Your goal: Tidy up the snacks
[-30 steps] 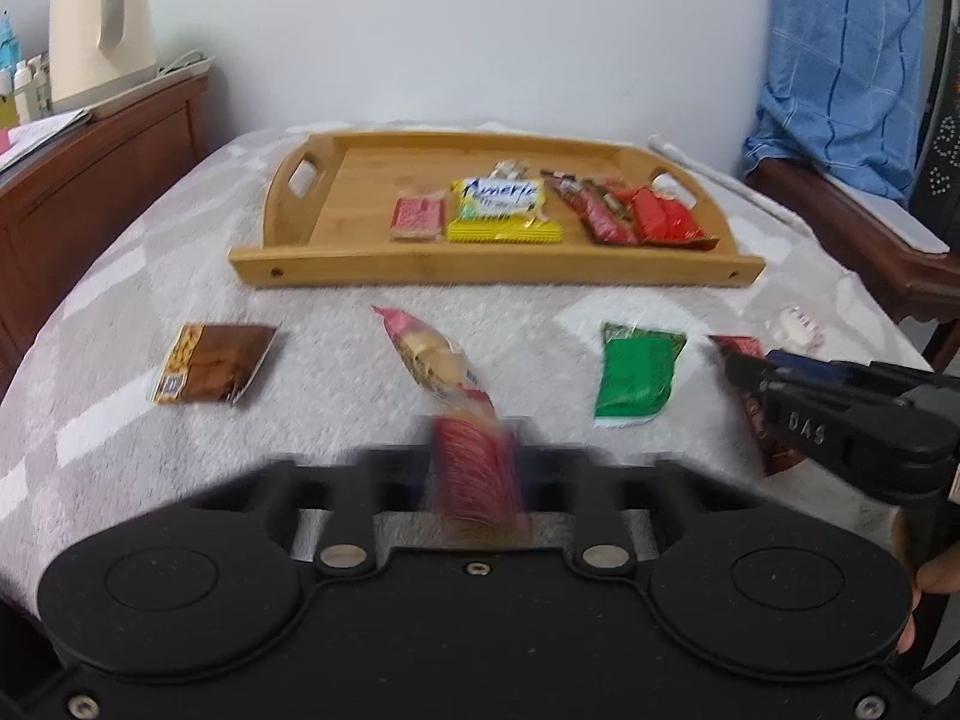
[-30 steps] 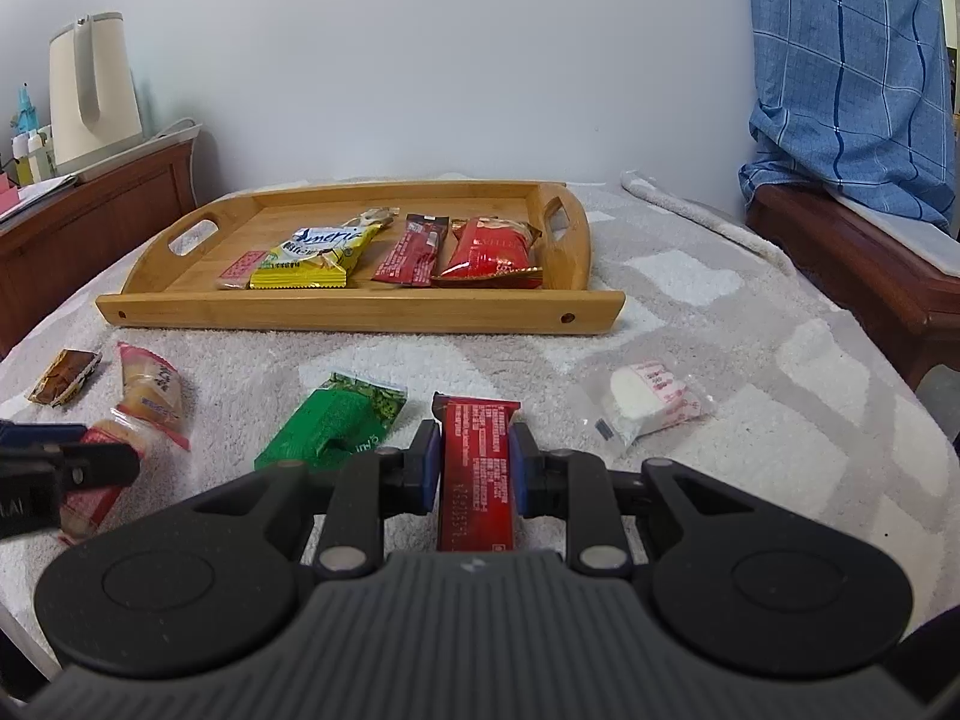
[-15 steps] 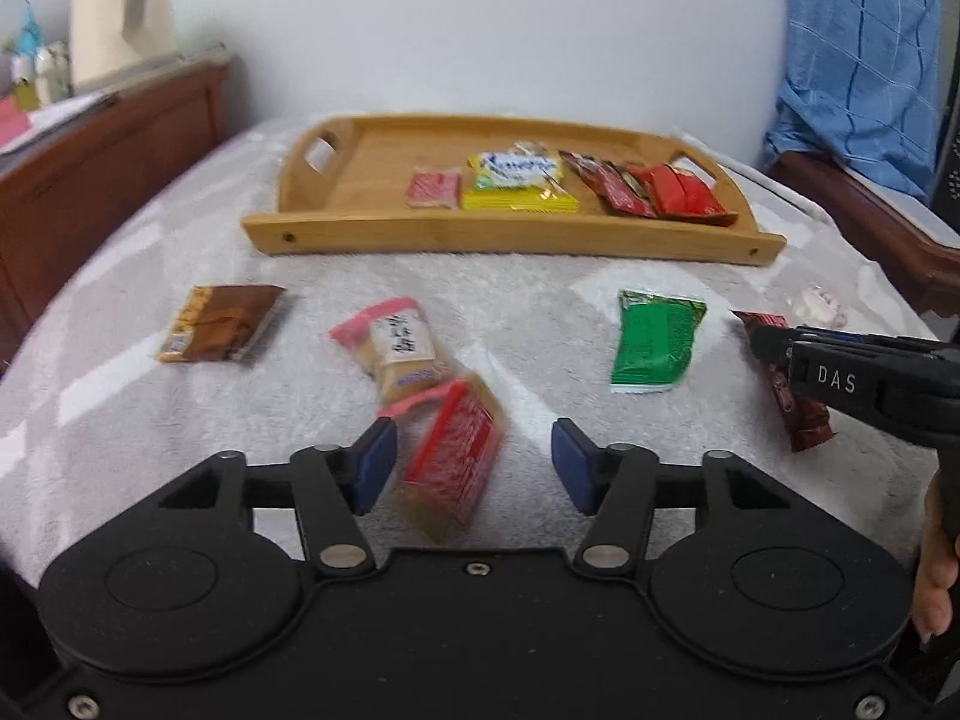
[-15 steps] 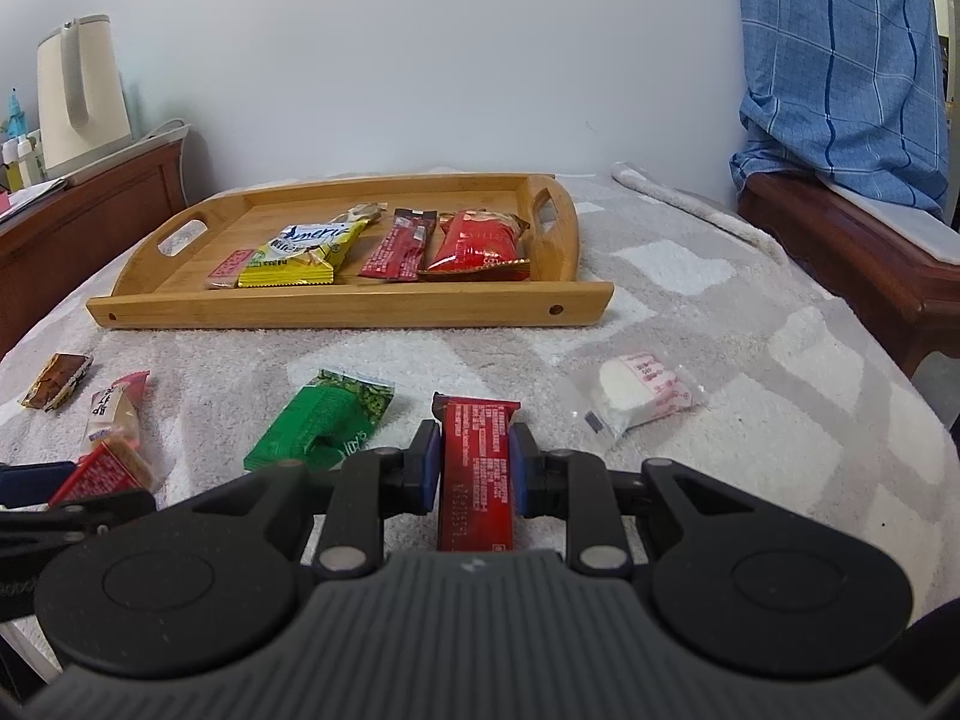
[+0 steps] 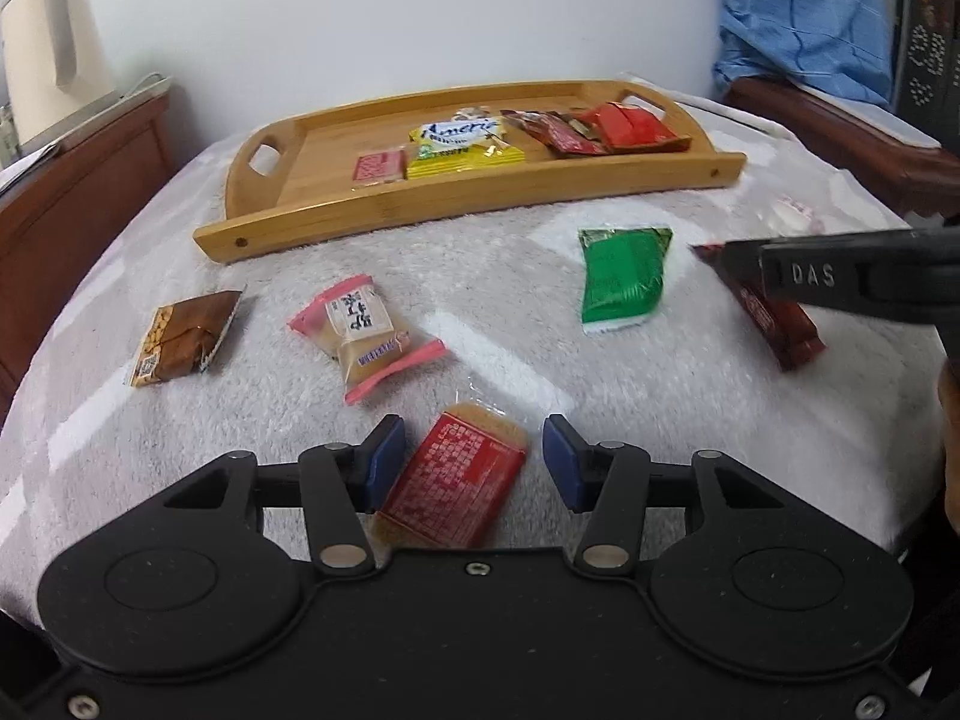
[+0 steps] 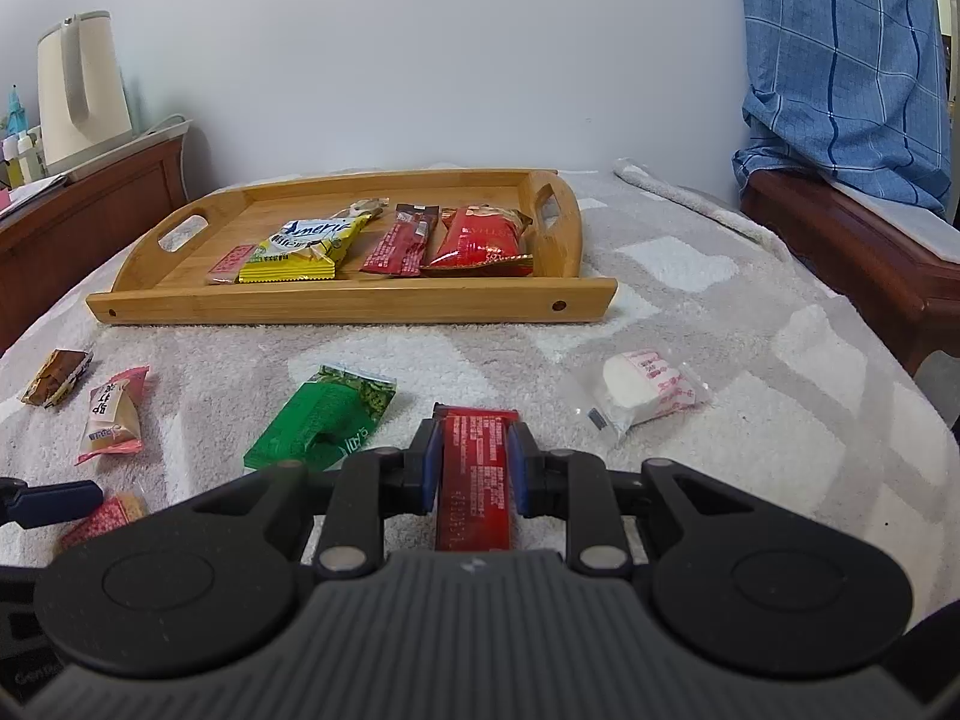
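A red-and-tan snack packet (image 5: pixel 456 480) lies on the grey cloth between the blue pads of my left gripper (image 5: pixel 473 457). Those jaws are closing, but the pads do not press on the packet: the right one stands clear of it. My right gripper (image 6: pixel 474 462) is shut on a dark red snack bar (image 6: pixel 477 420) that rests low over the cloth. In the left wrist view that gripper (image 5: pixel 738 255) comes in from the right with the bar (image 5: pixel 780 324) in it. The wooden tray (image 5: pixel 468 207) at the back holds several snacks.
Loose on the cloth lie a pink packet (image 5: pixel 363 336), a brown packet (image 5: pixel 183 336), a green packet (image 5: pixel 624 276) and a white wrapped sweet (image 6: pixel 642 393). A wooden cabinet with a kettle (image 6: pixel 81 90) stands left; a chair with blue cloth (image 6: pixel 840 60) stands right.
My left gripper was shut on the red packet, then opened and let it drop onto the cloth, and has sunk a little. The right gripper kept its grip and stayed put.
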`<action>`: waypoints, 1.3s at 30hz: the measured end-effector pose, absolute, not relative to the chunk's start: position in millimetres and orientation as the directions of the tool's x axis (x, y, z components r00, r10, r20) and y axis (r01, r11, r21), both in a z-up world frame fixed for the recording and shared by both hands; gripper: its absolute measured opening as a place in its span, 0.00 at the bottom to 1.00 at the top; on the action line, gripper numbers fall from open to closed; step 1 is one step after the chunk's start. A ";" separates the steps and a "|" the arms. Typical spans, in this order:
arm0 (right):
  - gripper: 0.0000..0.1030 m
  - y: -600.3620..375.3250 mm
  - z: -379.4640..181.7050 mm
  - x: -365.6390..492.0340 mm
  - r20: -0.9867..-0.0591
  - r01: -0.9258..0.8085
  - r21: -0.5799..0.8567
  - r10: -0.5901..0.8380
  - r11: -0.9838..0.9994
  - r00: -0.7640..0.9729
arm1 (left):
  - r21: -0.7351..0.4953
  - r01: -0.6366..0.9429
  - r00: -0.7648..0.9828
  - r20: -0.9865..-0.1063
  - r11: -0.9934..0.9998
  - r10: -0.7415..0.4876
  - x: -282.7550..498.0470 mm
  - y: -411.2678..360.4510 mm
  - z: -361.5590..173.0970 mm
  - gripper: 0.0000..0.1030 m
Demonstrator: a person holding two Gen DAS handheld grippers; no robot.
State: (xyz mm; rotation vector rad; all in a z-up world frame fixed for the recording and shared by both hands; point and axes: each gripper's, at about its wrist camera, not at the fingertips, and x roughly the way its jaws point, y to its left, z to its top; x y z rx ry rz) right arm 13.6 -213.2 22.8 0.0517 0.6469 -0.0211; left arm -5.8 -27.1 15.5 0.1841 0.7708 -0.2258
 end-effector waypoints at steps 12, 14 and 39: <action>0.21 -211.8 24.6 10.8 -0.594 0.023 0.041 0.006 0.999 0.804 | 0.033 0.282 0.676 -0.716 0.959 -0.174 -12.4 -16.8 24.4 0.32; 0.21 -211.3 25.0 10.4 -0.593 0.012 0.047 0.018 0.999 0.805 | 0.016 0.270 0.679 -0.712 0.963 -0.179 -9.5 -15.4 29.6 0.32; 0.46 -237.6 33.0 21.1 -0.594 0.088 0.199 0.049 0.976 0.803 | -0.010 0.181 0.754 -0.641 0.984 -0.145 50.1 -8.2 88.3 0.32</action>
